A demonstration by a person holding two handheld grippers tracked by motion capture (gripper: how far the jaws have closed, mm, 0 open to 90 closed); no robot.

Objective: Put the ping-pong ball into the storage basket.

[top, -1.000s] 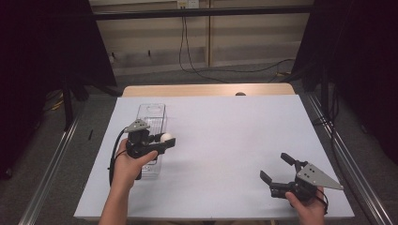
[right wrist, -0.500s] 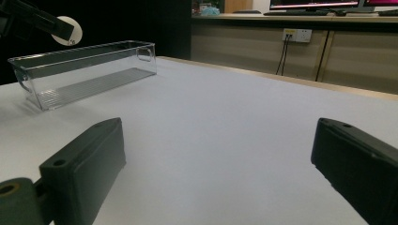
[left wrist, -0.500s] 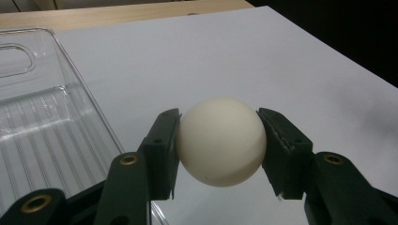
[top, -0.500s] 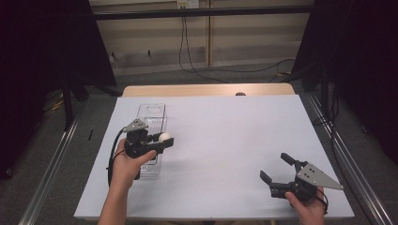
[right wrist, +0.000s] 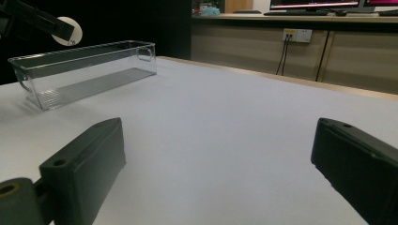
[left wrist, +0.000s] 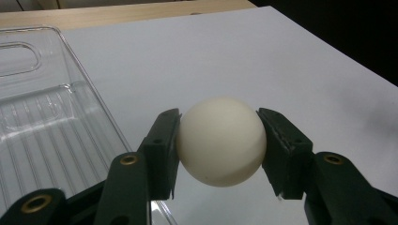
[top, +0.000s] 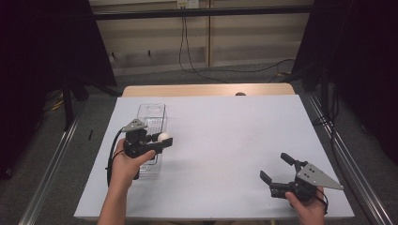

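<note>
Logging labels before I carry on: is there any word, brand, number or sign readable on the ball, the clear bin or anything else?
None readable.
white ball in the left gripper: blank in the left gripper view; a tiny dark mark shows in the right gripper view, too small to read.
clear bin: no label.
monitors behind: glowing strips, too blurred to read.

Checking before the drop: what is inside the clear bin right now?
The clear bin shows a bare ribbed floor. In the high view the left gripper, holding the white ball, covers part of it.
</note>
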